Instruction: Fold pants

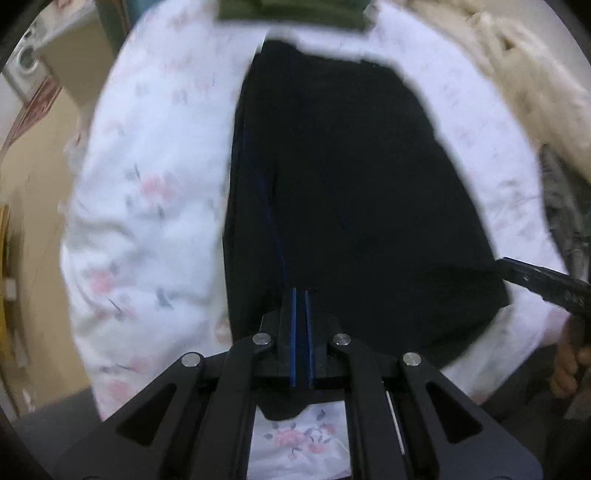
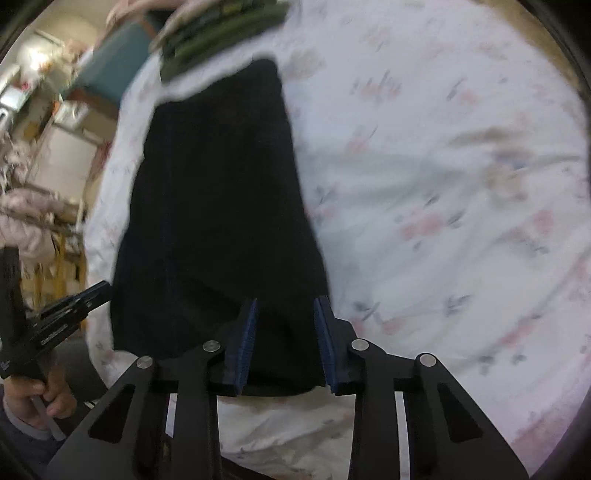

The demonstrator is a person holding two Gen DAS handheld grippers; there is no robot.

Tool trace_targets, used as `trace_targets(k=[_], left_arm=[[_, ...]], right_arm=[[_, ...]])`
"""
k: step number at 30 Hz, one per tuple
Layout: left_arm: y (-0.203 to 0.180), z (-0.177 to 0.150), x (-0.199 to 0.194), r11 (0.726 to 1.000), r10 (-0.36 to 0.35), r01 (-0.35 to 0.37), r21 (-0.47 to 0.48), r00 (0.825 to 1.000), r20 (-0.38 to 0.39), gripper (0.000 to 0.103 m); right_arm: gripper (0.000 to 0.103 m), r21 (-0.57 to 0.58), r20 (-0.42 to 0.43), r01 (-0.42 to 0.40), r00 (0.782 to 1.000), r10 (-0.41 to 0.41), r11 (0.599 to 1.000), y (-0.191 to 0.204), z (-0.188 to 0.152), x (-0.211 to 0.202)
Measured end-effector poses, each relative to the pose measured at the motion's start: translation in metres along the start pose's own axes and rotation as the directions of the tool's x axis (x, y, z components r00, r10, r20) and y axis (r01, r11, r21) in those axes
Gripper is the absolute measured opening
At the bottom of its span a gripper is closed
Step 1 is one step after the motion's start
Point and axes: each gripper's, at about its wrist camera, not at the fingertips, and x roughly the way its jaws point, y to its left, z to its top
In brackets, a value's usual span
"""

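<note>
The black fabric pants (image 1: 351,192) lie flat as a long dark panel on a white bedsheet printed with pink flowers (image 1: 147,192), running from the bottom centre of each wrist view up toward the top. In the left wrist view their left edge is straight and their right edge bulges outward; the near hem sits just at the fingers.

The left gripper (image 1: 302,332) has its blue-padded fingers closed together at the near edge of the pants; whether cloth is pinched between them cannot be told. The right gripper (image 2: 284,339) has its fingers (image 2: 246,339) spread apart over the near hem, with black cloth showing in the gap and the pads not pressing on it.

Bare sheet lies wide on both sides of the pants, widest at the right of the right wrist view. A folded olive-green garment (image 2: 221,33) lies just beyond the far edge of the pants, a narrow strip of sheet between them. A cream fluffy blanket (image 1: 517,74) fills the upper right of the left wrist view.
</note>
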Motion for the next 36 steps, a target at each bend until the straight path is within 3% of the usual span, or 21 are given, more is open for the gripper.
trace_targets(k=[3, 6, 8, 10, 13, 15, 17, 19, 22, 25, 27, 29, 30, 31, 33, 34, 36], left_arm=[[0.008, -0.016, 0.028, 0.999, -0.014, 0.008, -0.050, 0.992, -0.126, 0.005], [0.014, -0.024, 0.021, 0.999, -0.011, 0.004, -0.044, 0.987, -0.163, 0.004], [0.017, -0.026, 0.006, 0.998, -0.006, -0.002, -0.058, 0.989, -0.144, 0.004], [0.017, -0.022, -0.008, 0.997, -0.017, 0.011, -0.075, 0.997, -0.074, 0.004], [0.000, -0.012, -0.012, 0.998, -0.041, 0.040, -0.037, 0.999, -0.012, 0.004], [-0.016, -0.008, 0.006, 0.999, -0.029, 0.030, 0.032, 0.999, -0.038, 0.004], [-0.015, -0.009, 0.026, 1.000, 0.023, -0.020, 0.024, 0.993, -0.113, 0.004], [-0.010, -0.012, 0.030, 1.000, 0.002, -0.003, -0.008, 0.993, -0.117, 0.004], [-0.013, -0.015, 0.019, 0.999, 0.042, -0.046, -0.027, 0.990, -0.135, 0.004], [-0.013, -0.001, 0.003, 0.998, 0.028, -0.032, -0.046, 0.995, -0.094, 0.005], [-0.007, 0.020, -0.013, 0.997, -0.003, -0.001, -0.082, 0.999, -0.043, 0.014], [0.000, 0.042, -0.024, 0.995, -0.003, 0.004, -0.100, 1.000, 0.003, 0.039], [0.006, 0.059, -0.032, 0.992, 0.003, 0.002, -0.124, 0.999, 0.041, 0.059], [0.012, 0.073, -0.039, 0.990, 0.000, 0.012, -0.141, 0.997, 0.083, 0.064], [0.025, 0.103, -0.051, 0.986, 0.038, -0.007, -0.167, 0.983, 0.182, 0.064], [0.033, 0.116, -0.052, 0.984, 0.066, -0.028, -0.178, 0.976, 0.210, 0.064], [0.045, 0.132, -0.048, 0.983, 0.051, -0.007, -0.185, 0.971, 0.232, 0.066]], right_arm=[[0.032, -0.008, -0.091, 0.056, 0.994, -0.057, 0.998, 0.001, -0.012, 0.023], [0.030, -0.017, -0.141, 0.074, 0.987, -0.076, 0.997, -0.001, -0.023, 0.021], [0.032, -0.021, -0.146, 0.094, 0.985, -0.096, 0.995, 0.001, -0.026, 0.010], [0.034, -0.047, -0.101, 0.093, 0.990, -0.098, 0.995, 0.007, -0.022, -0.003], [0.034, -0.057, -0.016, 0.029, 0.999, -0.030, 0.998, 0.015, -0.008, -0.015], [0.034, -0.074, -0.048, 0.021, 0.999, -0.024, 0.997, 0.020, -0.001, 0.000], [0.034, -0.074, -0.105, 0.042, 0.993, -0.050, 0.996, 0.018, -0.002, 0.020], [0.033, -0.056, -0.176, 0.051, 0.983, -0.060, 0.997, 0.013, -0.007, 0.037], [0.033, -0.021, -0.162, 0.043, 0.986, -0.045, 0.999, 0.009, -0.007, 0.023], [0.035, 0.056, -0.112, -0.040, 0.993, 0.046, 0.998, -0.001, 0.011, 0.006], [0.036, 0.069, -0.053, -0.049, 0.997, 0.053, 0.996, -0.006, 0.039, -0.008], [0.037, 0.077, 0.001, -0.055, 0.998, 0.055, 0.996, -0.008, 0.061, -0.019], [0.045, 0.078, 0.026, -0.071, 0.997, 0.069, 0.994, -0.008, 0.075, -0.024], [0.055, 0.068, 0.040, -0.083, 0.996, 0.080, 0.994, -0.007, 0.090, -0.027], [0.055, 0.035, 0.056, -0.080, 0.995, 0.078, 0.996, -0.004, 0.121, -0.029], [0.055, 0.021, 0.066, -0.090, 0.994, 0.089, 0.996, 0.000, 0.130, -0.028], [0.055, -0.006, 0.090, -0.111, 0.990, 0.111, 0.994, 0.005, 0.154, -0.027]])
